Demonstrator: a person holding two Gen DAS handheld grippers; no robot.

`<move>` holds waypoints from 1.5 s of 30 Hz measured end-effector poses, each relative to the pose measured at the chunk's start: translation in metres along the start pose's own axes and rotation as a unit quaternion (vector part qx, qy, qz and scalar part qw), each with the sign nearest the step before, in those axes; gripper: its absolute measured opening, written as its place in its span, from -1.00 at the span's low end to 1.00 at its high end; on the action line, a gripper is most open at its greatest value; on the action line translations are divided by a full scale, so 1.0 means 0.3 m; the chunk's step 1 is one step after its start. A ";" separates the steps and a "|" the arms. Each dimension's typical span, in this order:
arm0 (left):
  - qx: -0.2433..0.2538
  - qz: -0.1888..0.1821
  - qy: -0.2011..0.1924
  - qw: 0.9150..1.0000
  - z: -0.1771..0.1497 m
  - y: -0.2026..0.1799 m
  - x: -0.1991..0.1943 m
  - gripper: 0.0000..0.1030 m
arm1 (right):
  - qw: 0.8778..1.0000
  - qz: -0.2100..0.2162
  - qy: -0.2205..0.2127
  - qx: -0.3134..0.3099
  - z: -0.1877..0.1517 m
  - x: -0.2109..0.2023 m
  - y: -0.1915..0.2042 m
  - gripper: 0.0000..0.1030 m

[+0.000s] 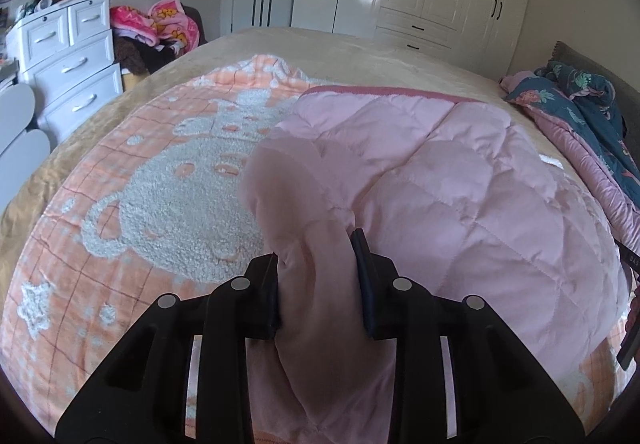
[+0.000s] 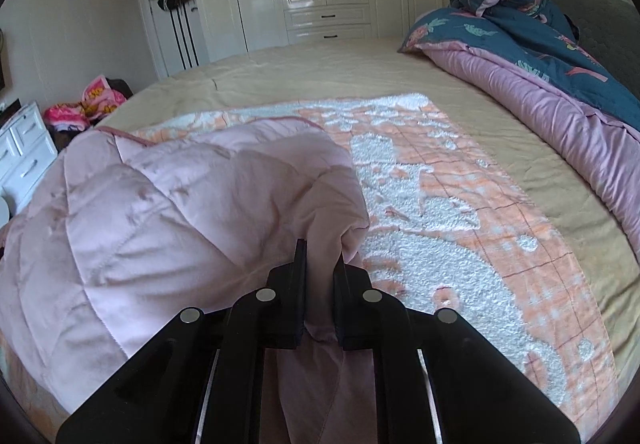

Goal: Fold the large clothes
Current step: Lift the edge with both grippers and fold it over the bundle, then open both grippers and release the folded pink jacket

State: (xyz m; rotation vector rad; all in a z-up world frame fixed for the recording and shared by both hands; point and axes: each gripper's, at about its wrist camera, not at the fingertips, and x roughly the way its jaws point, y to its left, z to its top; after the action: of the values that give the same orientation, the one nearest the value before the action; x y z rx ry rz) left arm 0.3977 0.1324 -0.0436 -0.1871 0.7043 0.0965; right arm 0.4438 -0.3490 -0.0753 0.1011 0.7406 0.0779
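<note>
I have the left tool [image 1: 316,268] clamped on a thick plush fold of the pink quilted garment [image 1: 460,180], the fabric bunched between its fingers and hanging down past them. My right tool [image 2: 320,270] pinches a thinner edge of the same pink quilted garment [image 2: 160,204], fingers narrow around the cloth. The garment lies heaped on the peach-and-white blanket [image 2: 460,212], which is spread over the bed [image 2: 320,68]. Beyond the blanket, at the bed's head end, a dark floral comforter [image 2: 540,36] sits bundled, well apart from the garment
</note>
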 end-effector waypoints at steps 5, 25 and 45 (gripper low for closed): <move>-0.010 -0.004 0.005 1.000 -0.014 0.009 0.022 -0.52 | 1.000 -0.015 0.025 -0.008 -0.001 0.054 0.019 -0.78; -0.023 -0.021 -0.023 0.999 0.034 -0.018 -0.234 0.75 | 0.997 0.042 -0.068 0.024 -0.071 -0.433 0.064 0.91; -0.012 -0.011 -0.050 0.999 -0.050 -0.093 -0.478 0.82 | 0.985 0.065 -0.162 0.013 -0.131 -0.813 0.129 0.92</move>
State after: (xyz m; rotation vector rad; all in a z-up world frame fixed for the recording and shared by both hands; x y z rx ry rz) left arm 0.2836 0.0984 0.0423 -0.2108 0.6008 0.0926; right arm 0.2365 -0.3342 0.0637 0.1822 0.4095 0.1731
